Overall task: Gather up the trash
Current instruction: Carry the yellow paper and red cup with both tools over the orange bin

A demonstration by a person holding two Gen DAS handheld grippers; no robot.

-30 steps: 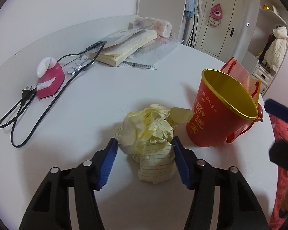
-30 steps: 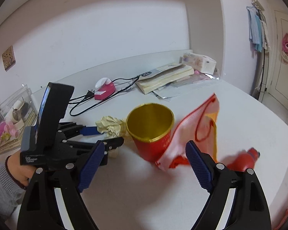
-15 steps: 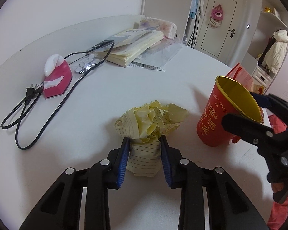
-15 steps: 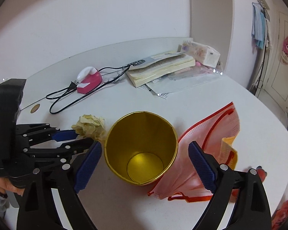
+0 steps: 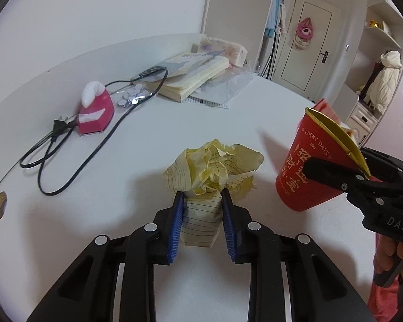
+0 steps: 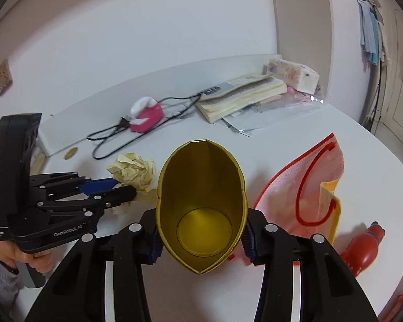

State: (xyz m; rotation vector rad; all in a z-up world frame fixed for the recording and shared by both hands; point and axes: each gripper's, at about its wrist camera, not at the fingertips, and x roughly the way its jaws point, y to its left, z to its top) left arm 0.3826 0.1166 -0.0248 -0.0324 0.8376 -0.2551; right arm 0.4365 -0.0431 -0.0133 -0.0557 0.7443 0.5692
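Note:
My left gripper (image 5: 202, 201) is shut on a crumpled ball of yellow lined paper (image 5: 215, 169) and holds it over the white table (image 5: 174, 123). The paper also shows in the right wrist view (image 6: 133, 170), left of the cup. My right gripper (image 6: 201, 234) is shut on a red paper cup with a gold inside (image 6: 201, 196), squeezed to an oval and empty. In the left wrist view the cup (image 5: 309, 171) is tilted, just right of the paper, with the right gripper's fingers (image 5: 333, 174) across it.
A pink-red mesh bag (image 6: 309, 187) and a red bottle (image 6: 362, 249) lie right of the cup. A pink device (image 5: 95, 111) with a black cable (image 5: 67, 158), a stack of books (image 5: 193, 77) and a tissue pack (image 6: 292, 73) are at the back.
My left gripper has closed on the yellow paper and lifted it a little. My right gripper has moved in, closed on the cup, squeezed it and tilted it.

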